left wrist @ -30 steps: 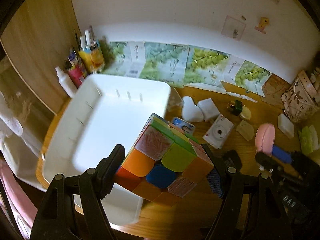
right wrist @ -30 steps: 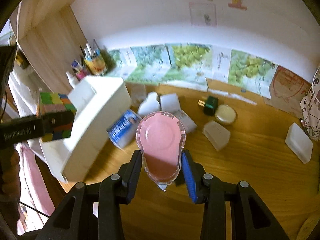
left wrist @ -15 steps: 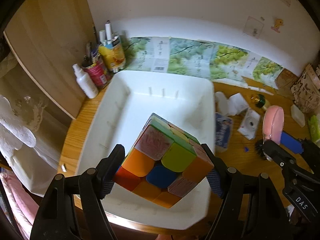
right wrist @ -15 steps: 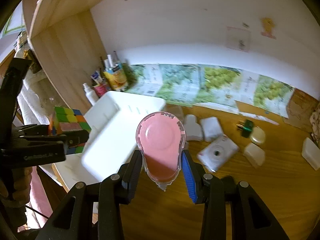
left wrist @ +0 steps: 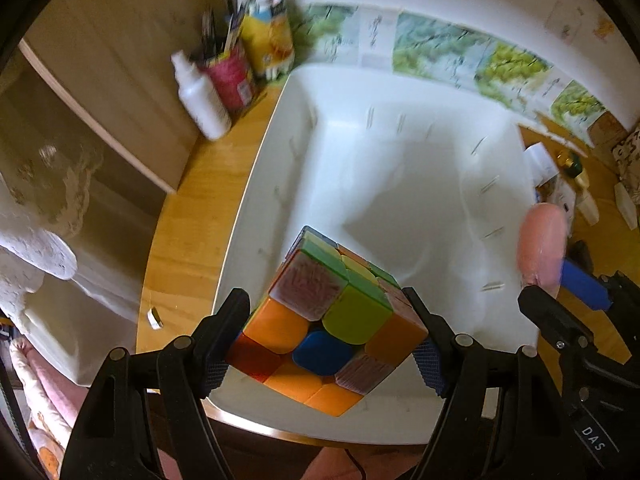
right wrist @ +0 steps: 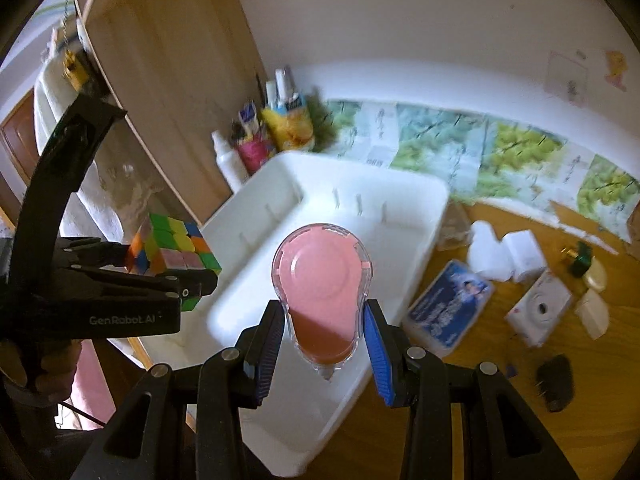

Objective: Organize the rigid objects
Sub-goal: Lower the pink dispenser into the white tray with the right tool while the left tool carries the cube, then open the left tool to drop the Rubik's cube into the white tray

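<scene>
My left gripper is shut on a multicoloured puzzle cube and holds it above the near left part of a white plastic bin. My right gripper is shut on a pink correction tape dispenser, held above the bin's near side. The cube and left gripper show at the left of the right wrist view. The pink dispenser shows at the right of the left wrist view, over the bin's right rim.
Bottles and a pen holder stand behind the bin by a wooden side panel. On the wooden desk right of the bin lie a blue packet, white boxes, a small white camera and a black plug.
Both grippers moved left and toward the bin with their objects. The cube is now further over the bin's inside, and the pink dispenser has come over the bin.
</scene>
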Action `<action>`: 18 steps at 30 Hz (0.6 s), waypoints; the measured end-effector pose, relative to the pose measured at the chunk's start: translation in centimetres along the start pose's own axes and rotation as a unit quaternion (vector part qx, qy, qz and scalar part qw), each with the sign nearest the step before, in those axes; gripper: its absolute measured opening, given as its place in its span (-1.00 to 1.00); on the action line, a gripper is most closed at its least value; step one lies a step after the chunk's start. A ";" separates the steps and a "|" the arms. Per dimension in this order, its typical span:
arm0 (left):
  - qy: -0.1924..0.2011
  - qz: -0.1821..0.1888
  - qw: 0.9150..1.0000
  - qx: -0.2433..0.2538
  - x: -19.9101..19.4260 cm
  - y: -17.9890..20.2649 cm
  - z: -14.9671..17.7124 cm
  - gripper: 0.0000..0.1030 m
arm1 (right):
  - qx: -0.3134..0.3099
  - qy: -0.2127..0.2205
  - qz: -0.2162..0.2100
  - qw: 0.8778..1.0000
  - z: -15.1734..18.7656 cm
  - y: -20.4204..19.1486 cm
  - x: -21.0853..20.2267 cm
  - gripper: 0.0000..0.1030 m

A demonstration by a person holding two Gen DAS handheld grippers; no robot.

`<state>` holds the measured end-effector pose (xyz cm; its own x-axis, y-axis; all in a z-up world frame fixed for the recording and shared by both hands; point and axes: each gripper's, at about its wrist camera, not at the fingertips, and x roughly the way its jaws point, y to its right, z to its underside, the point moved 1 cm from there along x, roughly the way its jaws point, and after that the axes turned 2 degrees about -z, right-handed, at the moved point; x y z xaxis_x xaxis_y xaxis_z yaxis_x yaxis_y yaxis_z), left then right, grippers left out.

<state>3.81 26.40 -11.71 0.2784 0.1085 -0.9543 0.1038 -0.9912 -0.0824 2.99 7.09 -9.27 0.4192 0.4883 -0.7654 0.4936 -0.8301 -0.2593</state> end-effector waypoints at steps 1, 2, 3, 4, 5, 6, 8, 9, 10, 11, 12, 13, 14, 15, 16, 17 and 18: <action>-0.008 0.000 1.000 0.000 0.5 -0.2 0.0 0.52 | 0.003 -0.010 0.000 1.000 0.1 -0.3 0.6 -0.21; -0.013 -0.001 1.000 0.001 0.8 -0.2 0.0 0.52 | 0.006 -0.017 0.000 1.000 0.1 -0.4 1.1 -0.21; -0.023 -0.002 1.000 0.003 1.2 -0.3 0.0 0.52 | 0.009 -0.025 0.001 1.000 0.2 -0.5 1.7 -0.23; -0.029 -0.003 1.000 0.004 1.5 -0.4 0.0 0.52 | 0.013 -0.031 0.000 0.999 0.3 -0.6 2.1 -0.23; -0.034 -0.004 0.999 0.005 1.7 -0.4 0.0 0.52 | 0.016 -0.036 -0.001 0.999 0.3 -0.7 2.5 -0.23; -0.039 -0.006 0.999 0.006 2.0 -0.3 0.0 0.52 | 0.021 -0.041 -0.001 0.999 0.3 -0.6 2.9 -0.24; -0.050 -0.009 0.999 0.009 2.4 -0.4 0.1 0.52 | 0.028 -0.051 -0.003 0.998 0.4 -0.6 3.4 -0.23; -0.053 -0.007 0.999 0.009 2.6 -0.3 0.2 0.53 | 0.032 -0.056 -0.003 0.998 0.5 -0.5 3.8 -0.23; -0.055 -0.006 0.998 0.009 2.7 -0.4 0.2 0.53 | 0.035 -0.061 -0.002 0.997 0.5 -0.5 4.0 -0.23; -0.058 -0.006 0.998 0.007 2.9 -0.4 0.3 0.53 | 0.037 -0.064 -0.002 0.997 0.6 -0.6 4.2 -0.23; -0.060 -0.006 0.998 0.005 2.9 -0.5 0.3 0.53 | 0.039 -0.067 -0.001 0.997 0.6 -0.6 4.4 -0.23; -0.062 -0.007 0.998 0.004 3.1 -0.5 0.4 0.53 | 0.040 -0.069 0.001 0.997 0.7 -0.5 4.4 -0.23; -0.065 -0.006 0.998 0.001 3.2 -0.6 0.3 0.53 | 0.040 -0.072 0.003 0.997 0.7 -0.6 4.5 -0.23; -0.068 -0.004 0.998 -0.002 3.3 -0.7 0.3 0.53 | 0.040 -0.073 0.005 0.997 0.8 -0.6 4.6 -0.23; -0.069 -0.001 0.998 -0.006 3.4 -0.8 0.4 0.56 | 0.040 -0.075 0.007 0.996 0.8 -0.6 4.6 -0.22; -0.066 0.001 0.998 -0.010 3.3 -0.9 0.3 0.59 | 0.040 -0.076 0.009 0.996 0.8 -0.6 4.6 -0.16; -0.061 0.002 0.998 -0.012 3.1 -0.9 0.1 0.63 | 0.040 -0.078 0.011 0.996 0.9 -0.6 4.6 -0.12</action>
<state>4.44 27.58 -14.62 0.1609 0.0933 -0.9825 0.1271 -0.9892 -0.0732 3.93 9.63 -13.14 0.3031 0.4270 -0.8519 0.4202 -0.8623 -0.2827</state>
